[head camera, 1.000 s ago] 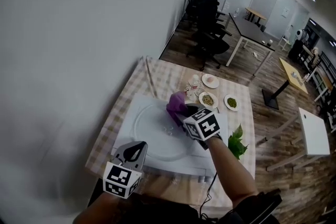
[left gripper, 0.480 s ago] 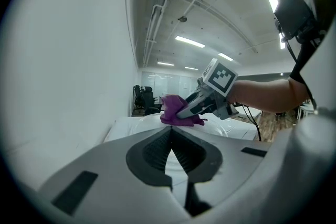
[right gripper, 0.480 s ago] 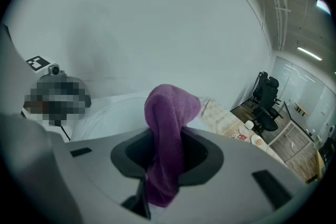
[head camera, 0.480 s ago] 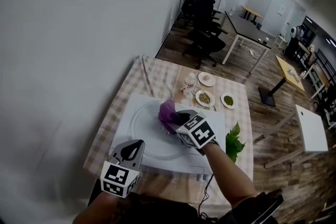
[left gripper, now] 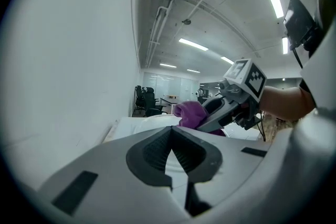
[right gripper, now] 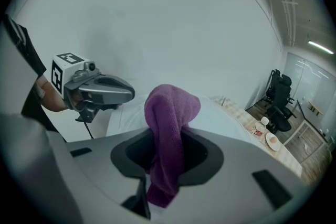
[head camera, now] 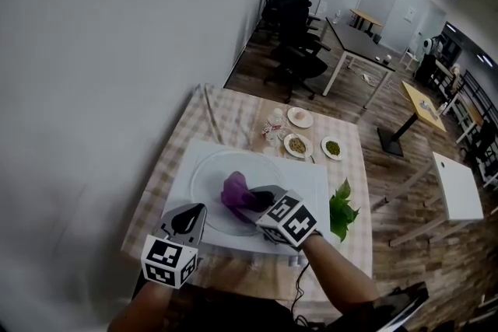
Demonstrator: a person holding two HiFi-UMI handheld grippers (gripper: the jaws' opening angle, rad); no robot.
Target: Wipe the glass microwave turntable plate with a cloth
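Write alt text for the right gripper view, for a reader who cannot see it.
A purple cloth is clamped between the jaws in the foreground, bunched above them and hanging below. Beyond it lies a white surface against a plain wall, with the left gripper held at upper left and office chairs far right.

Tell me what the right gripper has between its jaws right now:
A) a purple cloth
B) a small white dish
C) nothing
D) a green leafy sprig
A: in the right gripper view, the right gripper has its jaws closed on the purple cloth, which bunches up above them and hangs below; the head view shows it held over the round glass plate.
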